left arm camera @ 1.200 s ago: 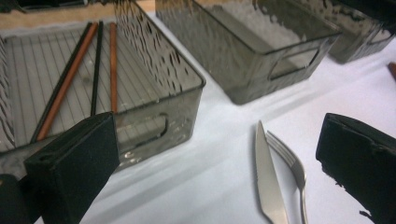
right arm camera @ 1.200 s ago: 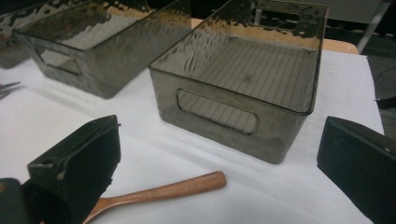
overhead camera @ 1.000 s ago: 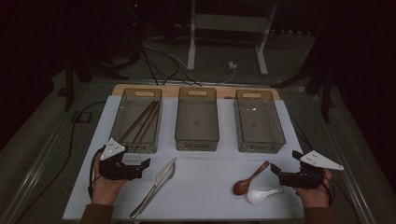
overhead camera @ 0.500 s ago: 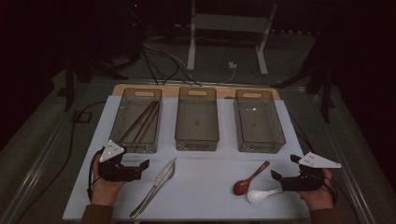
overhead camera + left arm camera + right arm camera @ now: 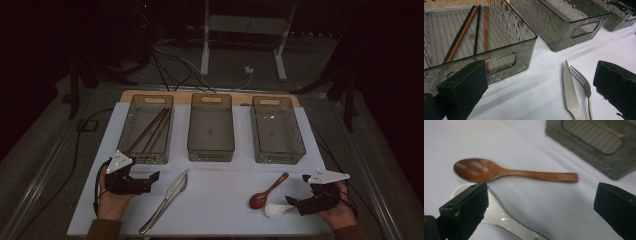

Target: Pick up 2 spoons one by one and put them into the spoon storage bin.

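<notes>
While the high view is pretty dark, you can make out 3 grey bins (image 5: 210, 127) in a row on the white mat (image 5: 220, 200), the leftmost one with chopsticks (image 5: 150, 129) inside. The left gripper (image 5: 150, 179) sits near the bottom left, just beside a knife (image 5: 165, 200). The right gripper (image 5: 292, 204) is at the bottom right, right up against a white spoon (image 5: 276, 210), with a wooden spoon (image 5: 267, 191) just beside that.

Left gripper view: jaws spread wide, nothing between them. The knife (image 5: 571, 95) and a fork (image 5: 584, 87) lie side by side on the mat, chopsticks (image 5: 464, 32) behind.

Right gripper view: jaws wide apart here too, empty. The white spoon (image 5: 499, 220) pokes out from under the left jaw, the wooden spoon (image 5: 506, 172) lies just past it.
</notes>
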Demonstrator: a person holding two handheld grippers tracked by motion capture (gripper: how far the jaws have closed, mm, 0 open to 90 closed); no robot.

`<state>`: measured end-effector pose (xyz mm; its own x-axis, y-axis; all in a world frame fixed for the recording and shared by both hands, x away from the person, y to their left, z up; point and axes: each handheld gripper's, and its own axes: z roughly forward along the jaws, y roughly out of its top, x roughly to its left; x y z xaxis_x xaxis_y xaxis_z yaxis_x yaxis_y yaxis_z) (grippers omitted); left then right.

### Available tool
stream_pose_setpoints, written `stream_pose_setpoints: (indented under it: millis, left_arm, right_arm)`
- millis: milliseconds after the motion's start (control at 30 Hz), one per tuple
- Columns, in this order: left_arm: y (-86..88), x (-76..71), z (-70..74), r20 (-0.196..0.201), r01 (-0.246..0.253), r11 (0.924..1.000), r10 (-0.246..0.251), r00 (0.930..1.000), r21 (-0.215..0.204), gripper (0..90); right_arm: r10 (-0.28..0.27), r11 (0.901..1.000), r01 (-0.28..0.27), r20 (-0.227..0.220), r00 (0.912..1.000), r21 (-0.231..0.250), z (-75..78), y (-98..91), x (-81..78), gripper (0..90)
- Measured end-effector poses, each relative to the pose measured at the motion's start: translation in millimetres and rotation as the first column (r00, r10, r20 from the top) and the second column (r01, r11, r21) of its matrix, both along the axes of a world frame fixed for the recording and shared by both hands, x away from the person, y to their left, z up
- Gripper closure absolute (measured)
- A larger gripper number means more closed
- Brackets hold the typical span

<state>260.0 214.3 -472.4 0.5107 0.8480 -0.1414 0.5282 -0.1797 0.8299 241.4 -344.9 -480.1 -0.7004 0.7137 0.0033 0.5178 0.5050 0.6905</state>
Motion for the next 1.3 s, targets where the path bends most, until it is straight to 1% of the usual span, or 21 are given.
stream_pose_setpoints:
  millis: [33,67,200,333,467,600,700,733,767,833,867,933,967,1000,1033,1133,1233,1300]
  left_arm:
    - [-0.1,0.0,-0.2,-0.002,0.000,1.0000,0.000,1.0000,0.002,0.6]
    - [-0.2,0.1,-0.4,-0.004,0.001,1.0000,-0.001,1.0000,0.003,0.7]
    - [-0.4,0.3,-0.7,-0.005,0.003,1.0000,-0.003,1.0000,0.003,0.6]
    - [-0.8,0.7,-0.9,-0.005,0.004,1.0000,-0.004,1.0000,0.004,0.6]
    - [-1.8,0.9,-1.2,-0.008,0.006,1.0000,-0.006,1.0000,0.006,0.6]
    - [-2.2,1.2,-1.5,-0.010,0.006,1.0000,-0.006,0.9999,0.006,0.7]
    - [-2.4,1.2,-1.8,-0.013,0.007,0.9999,-0.007,0.9999,0.009,0.6]
    - [-2.4,1.3,-1.9,-0.014,0.008,0.9999,-0.007,0.9999,0.009,0.6]
    - [-2.5,1.3,-2.0,-0.014,0.007,0.9999,-0.007,0.9999,0.009,0.6]
    - [-2.5,1.5,-2.1,-0.014,0.008,0.9999,-0.008,0.9999,0.010,0.7]
    - [-2.5,1.5,-2.2,-0.014,0.008,0.9999,-0.007,0.9999,0.010,0.6]
    - [-2.5,1.6,-2.3,-0.015,0.006,0.9999,-0.006,0.9999,0.009,0.6]
    - [-2.6,1.7,-2.3,-0.015,0.006,0.9999,-0.005,0.9999,0.010,0.7]
    - [-2.6,1.6,-2.3,-0.015,0.005,0.9999,-0.005,0.9999,0.010,0.6]
    - [-2.7,1.6,-2.3,-0.015,0.006,0.9999,-0.006,0.9999,0.011,0.6]
    - [-2.9,1.5,-2.2,-0.015,0.006,0.9999,-0.006,0.9999,0.011,0.6]
    - [-3.0,1.7,-2.2,-0.017,0.006,0.9999,-0.006,0.9998,0.014,0.7]
    - [-3.2,1.8,-2.3,-0.018,0.005,0.9999,-0.005,0.9998,0.013,0.7]
  right_arm:
    - [0.008,0.9999,-0.008,-0.005,1.0000,-0.006,-0.7,0.9,-0.4,0.5]
    - [0.017,0.9998,-0.017,-0.009,0.9998,-0.006,-1.4,1.5,-0.9,3.7]
    - [0.047,0.9989,-0.047,-0.029,0.9985,-0.004,-4.5,1.3,-3.7,6.9]
    - [0.083,0.9964,-0.084,-0.063,0.9945,-0.012,-9.3,1.7,-7.9,11.9]
    - [0.119,0.9923,-0.121,-0.084,0.9893,-0.026,-13.2,3.1,-11.1,17.6]
    - [0.170,0.9834,-0.175,-0.091,0.9813,-0.049,-16.7,7.7,-13.9,26.1]
    - [0.205,0.9748,-0.213,-0.102,0.9734,-0.067,-19.6,11.5,-14.9,34.8]
    - [0.212,0.9729,-0.220,-0.104,0.9717,-0.071,-20.4,12.6,-15.1,39.7]
    - [0.222,0.9703,-0.230,-0.109,0.9690,-0.074,-21.2,13.7,-15.3,42.7]
    - [0.235,0.9646,-0.246,-0.112,0.9656,-0.096,-23.2,15.7,-15.4,48.0]
    - [0.245,0.9613,-0.257,-0.114,0.9627,-0.100,-23.9,16.1,-15.4,49.5]
    - [0.253,0.9598,-0.264,-0.116,0.9605,-0.094,-23.4,15.9,-15.8,57.0]
    - [0.259,0.9582,-0.271,-0.120,0.9584,-0.093,-22.9,15.3,-15.7,58.8]
    - [0.255,0.9599,-0.266,-0.126,0.9588,-0.088,-22.4,14.8,-15.7,60.6]
    - [0.257,0.9593,-0.269,-0.126,0.9581,-0.086,-22.2,14.0,-15.6,62.7]
    - [0.266,0.9567,-0.278,-0.128,0.9554,-0.087,-21.2,11.7,-15.9,65.6]
    - [0.273,0.9535,-0.287,-0.143,0.9514,-0.091,-20.8,11.4,-16.7,66.5]
    - [0.290,0.9473,-0.307,-0.168,0.9422,-0.091,-22.1,11.9,-16.6,65.8]
